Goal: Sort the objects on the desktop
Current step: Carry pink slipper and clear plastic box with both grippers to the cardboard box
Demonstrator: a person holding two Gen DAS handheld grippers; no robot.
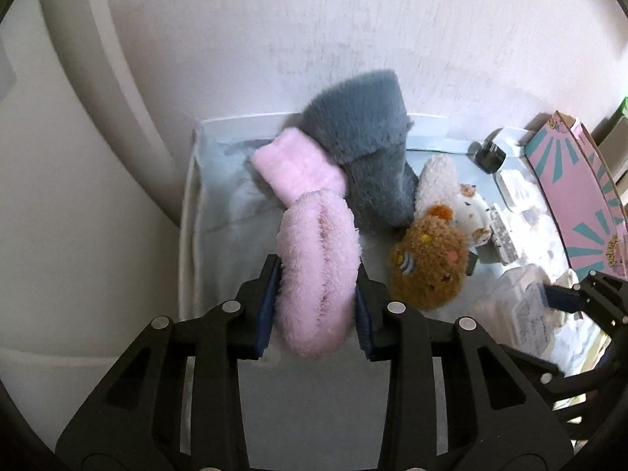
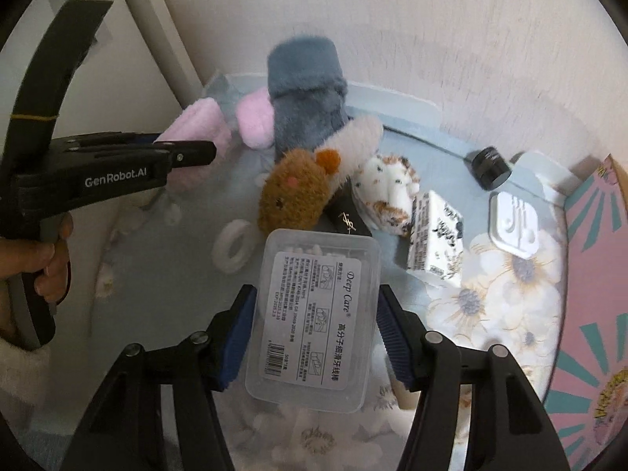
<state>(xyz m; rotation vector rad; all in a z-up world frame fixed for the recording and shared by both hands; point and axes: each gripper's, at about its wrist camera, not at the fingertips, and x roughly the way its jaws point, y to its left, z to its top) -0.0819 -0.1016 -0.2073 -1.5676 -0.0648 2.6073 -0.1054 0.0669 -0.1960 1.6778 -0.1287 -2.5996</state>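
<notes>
With the left claw [image 1: 318, 306] clamped on a pink fluffy sock [image 1: 316, 274] and the right claw [image 2: 312, 337] on a clear floss-pick box [image 2: 314, 322], slippage of the smooth box is judged likely if tilted.

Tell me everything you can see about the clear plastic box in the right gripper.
The clear plastic box is rectangular with rounded corners, translucent and lidded. A white printed label reading "Deep Care" with a barcode covers its top. Small white pieces show inside. The right gripper clamps its long sides between blue pads, holding it above the floral tablecloth.
</notes>
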